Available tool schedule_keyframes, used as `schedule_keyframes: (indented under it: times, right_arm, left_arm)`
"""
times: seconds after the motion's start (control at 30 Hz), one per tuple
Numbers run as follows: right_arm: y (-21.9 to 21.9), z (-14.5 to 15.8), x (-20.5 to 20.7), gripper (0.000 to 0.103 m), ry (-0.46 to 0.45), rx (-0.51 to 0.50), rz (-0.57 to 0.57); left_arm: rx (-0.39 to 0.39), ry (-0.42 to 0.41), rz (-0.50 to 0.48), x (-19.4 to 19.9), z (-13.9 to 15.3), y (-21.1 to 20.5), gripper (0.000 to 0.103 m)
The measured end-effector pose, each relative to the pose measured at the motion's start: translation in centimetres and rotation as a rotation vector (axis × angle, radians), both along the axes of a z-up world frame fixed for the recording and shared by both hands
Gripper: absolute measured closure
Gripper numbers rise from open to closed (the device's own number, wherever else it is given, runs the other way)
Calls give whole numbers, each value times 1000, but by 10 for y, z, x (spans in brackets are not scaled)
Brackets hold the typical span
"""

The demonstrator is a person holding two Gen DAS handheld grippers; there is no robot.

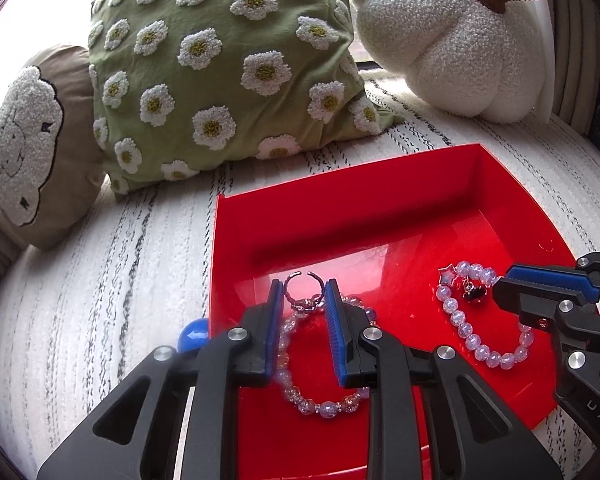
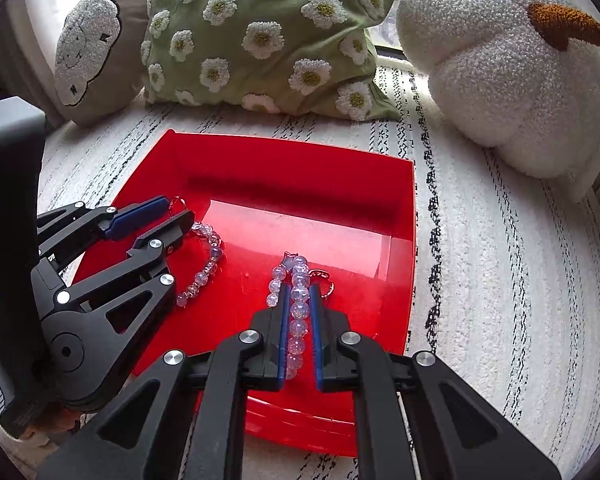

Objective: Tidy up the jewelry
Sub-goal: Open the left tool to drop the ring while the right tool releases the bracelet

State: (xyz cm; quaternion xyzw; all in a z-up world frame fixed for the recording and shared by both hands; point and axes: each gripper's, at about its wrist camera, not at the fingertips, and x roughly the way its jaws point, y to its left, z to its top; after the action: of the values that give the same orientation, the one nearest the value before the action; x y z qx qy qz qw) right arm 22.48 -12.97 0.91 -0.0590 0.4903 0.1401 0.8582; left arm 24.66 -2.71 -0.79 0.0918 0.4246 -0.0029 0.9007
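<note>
Inside red tray [image 1: 380, 208], translucent beaded bracelets [image 1: 484, 320]

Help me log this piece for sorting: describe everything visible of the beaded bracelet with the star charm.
The star-charm bracelet is a loop of pale lilac, translucent crackle-look beads, with a clear star bead and a small dark charm hanging inside the loop. It lies in the red tray, right of the other bracelet. The right gripper has its blue-padded fingers either side of one bead strand, seemingly pinching it.
</note>
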Motion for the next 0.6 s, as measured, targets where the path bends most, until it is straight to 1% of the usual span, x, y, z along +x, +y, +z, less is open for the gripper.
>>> schedule_keyframes:
  times: [0.2,0.4,0.6]
  right_arm:
    - [-3,-1,3,93,19,11,-14]
    - [-3,3,3,93,10,13,-9]
    - [-2,3,2,93,9,6,-7]
  left_arm:
    - [-5,5,2,-1,1,0,82]
    - [2,-6,4,-2,2,0,82]
    - [-7,-10,9,-3,5,1,82]
